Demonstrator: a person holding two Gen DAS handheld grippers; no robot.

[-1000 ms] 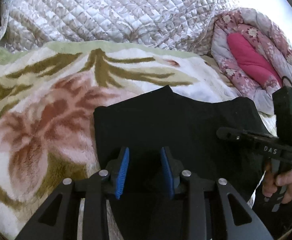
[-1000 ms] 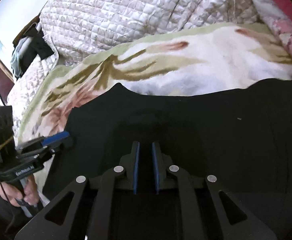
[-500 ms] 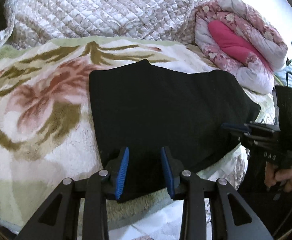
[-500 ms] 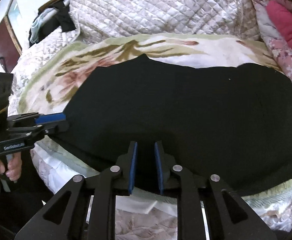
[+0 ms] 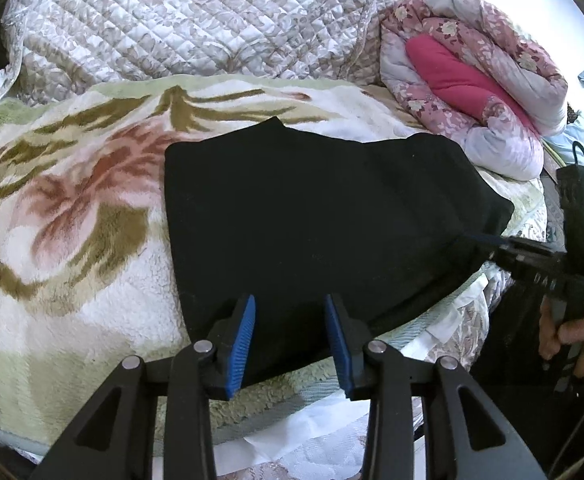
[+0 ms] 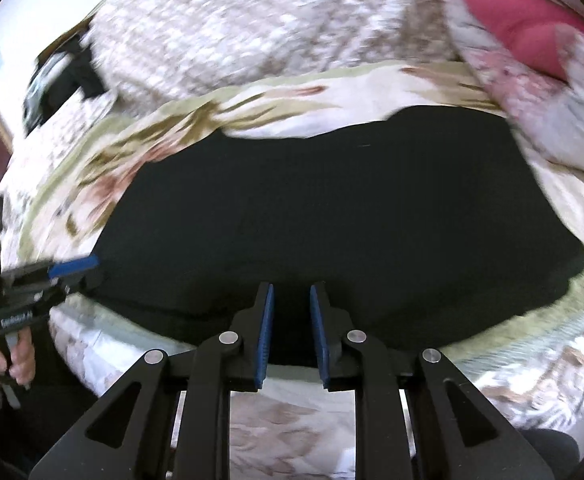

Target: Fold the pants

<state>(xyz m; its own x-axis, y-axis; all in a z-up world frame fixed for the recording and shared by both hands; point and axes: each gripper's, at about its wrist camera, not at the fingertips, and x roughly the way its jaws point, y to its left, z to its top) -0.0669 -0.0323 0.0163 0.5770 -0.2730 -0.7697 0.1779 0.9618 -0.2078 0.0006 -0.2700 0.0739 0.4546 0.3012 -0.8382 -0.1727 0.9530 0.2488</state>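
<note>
Folded black pants on floral blanket, both tongs (blue-padded) apparently empty

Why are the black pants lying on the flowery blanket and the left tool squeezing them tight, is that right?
Almost. The black pants do lie on the flowery blanket, but the left tool is not squeezing them. The left wrist view shows its blue pads spread wide apart above the near edge of the pants, gripping nothing.

Quilted bedspread behind floral blanket; bright light at upper right.
</note>
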